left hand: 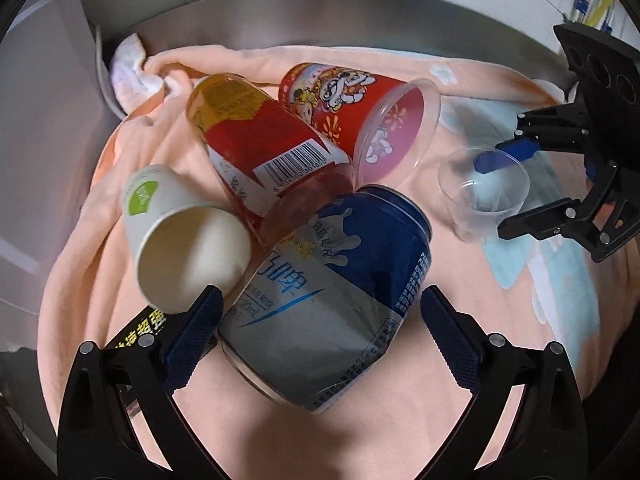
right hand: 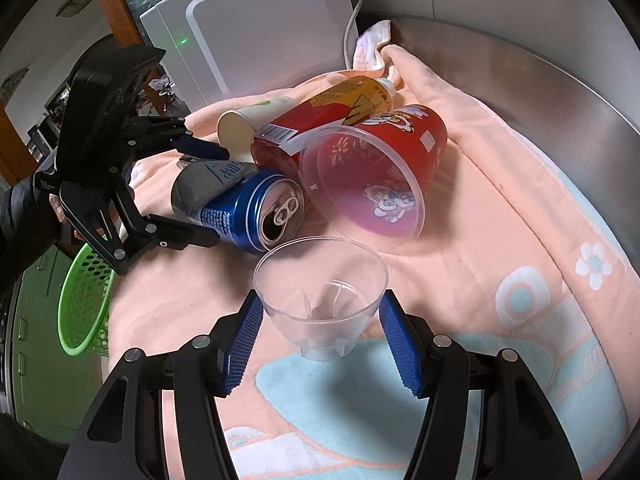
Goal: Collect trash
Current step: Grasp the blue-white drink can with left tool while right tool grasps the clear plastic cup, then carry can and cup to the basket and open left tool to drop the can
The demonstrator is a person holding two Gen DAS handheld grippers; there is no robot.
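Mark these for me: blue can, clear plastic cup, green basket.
blue can (right hand: 240,208), right wrist view, on its blue side wall near the top rim.
clear plastic cup (right hand: 320,300), right wrist view, on its front wall below the rim.
green basket (right hand: 84,300), right wrist view, on its perforated wall.

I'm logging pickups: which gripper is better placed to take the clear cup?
Right. The right gripper is open with the upright clear cup between its pads. The left gripper is open around the blue can.
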